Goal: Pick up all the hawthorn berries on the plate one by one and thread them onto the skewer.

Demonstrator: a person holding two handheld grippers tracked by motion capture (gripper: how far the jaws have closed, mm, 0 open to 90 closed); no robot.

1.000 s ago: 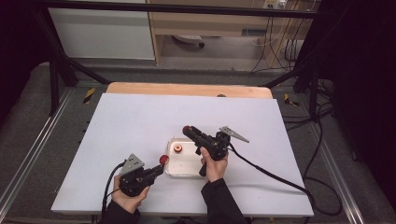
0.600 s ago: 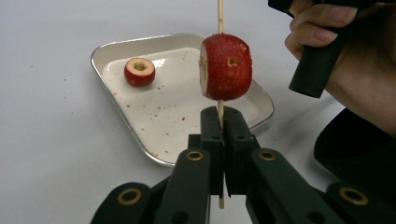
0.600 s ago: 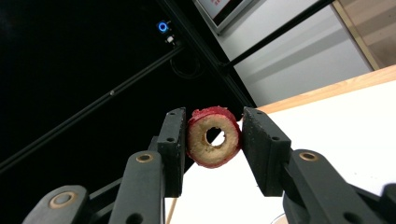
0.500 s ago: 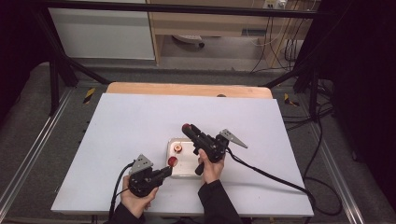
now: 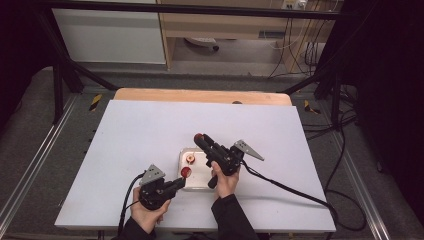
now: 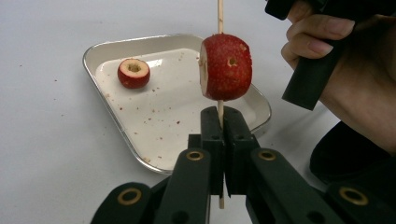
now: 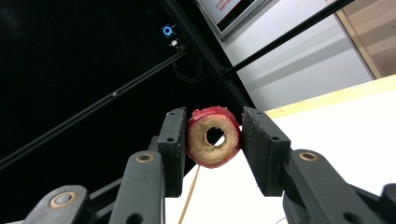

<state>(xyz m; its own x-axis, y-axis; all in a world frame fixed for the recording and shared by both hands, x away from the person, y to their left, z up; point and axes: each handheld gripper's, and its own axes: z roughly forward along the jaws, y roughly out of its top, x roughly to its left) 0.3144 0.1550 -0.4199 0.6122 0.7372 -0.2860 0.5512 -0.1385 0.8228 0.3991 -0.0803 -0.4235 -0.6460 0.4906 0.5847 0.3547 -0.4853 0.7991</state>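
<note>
My left gripper [image 6: 223, 116] is shut on a thin wooden skewer [image 6: 220, 14] that stands upright with a cored red fruit [image 6: 226, 66] threaded on it. In the high view this left gripper [image 5: 179, 182] sits at the tray's near left edge, with the skewered fruit [image 5: 186, 172] at its tip. My right gripper [image 7: 213, 131] is shut on a second cored red fruit [image 7: 201, 150], pinched by its sides with the hole facing the camera. In the high view the right gripper [image 5: 199, 138] is raised over the tray's far side and points up and away. A third red fruit [image 6: 133, 73] lies in the tray.
A small white metal tray [image 5: 197, 181] with rounded corners sits near the front middle of the white table [image 5: 150, 130]. Red crumbs dot the tray [image 6: 177, 121]. The hand on the right gripper [image 6: 336, 70] is close on the skewer's right. Cables trail from both grippers.
The left gripper with its skewer and fruit has edged slightly right toward the tray. The right gripper has held its place with the fruit in it.
</note>
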